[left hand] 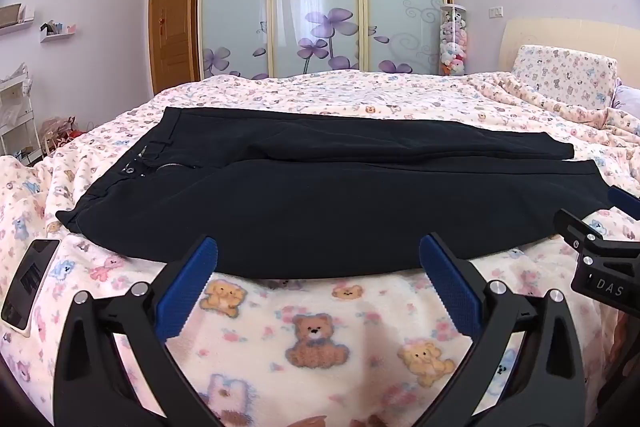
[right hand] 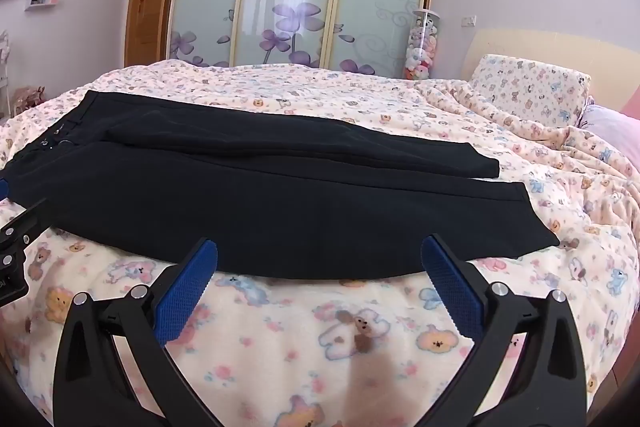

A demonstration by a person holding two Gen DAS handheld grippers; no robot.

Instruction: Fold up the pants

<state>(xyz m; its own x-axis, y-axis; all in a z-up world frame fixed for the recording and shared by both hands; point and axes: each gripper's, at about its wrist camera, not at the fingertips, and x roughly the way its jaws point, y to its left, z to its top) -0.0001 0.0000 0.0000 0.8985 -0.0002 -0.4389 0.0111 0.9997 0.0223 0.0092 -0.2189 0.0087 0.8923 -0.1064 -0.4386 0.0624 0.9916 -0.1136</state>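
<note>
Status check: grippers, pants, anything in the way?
Left gripper and right gripper open, empty, short of the near edge. Pants flat on bed, unfolded. Phone left, clear of the pants.

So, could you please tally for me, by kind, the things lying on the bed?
Black pants: 1
Phone: 1
Pillows: 2, one bear-print, one lilac
Total: 4

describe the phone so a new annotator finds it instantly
Start from the bed with its teddy-bear blanket. Dark pants lie across it; follow them to the waistband end. Just off that corner, near the bed's edge, lies the phone: a flat black slab, the only hard glossy thing on the blanket.
</note>
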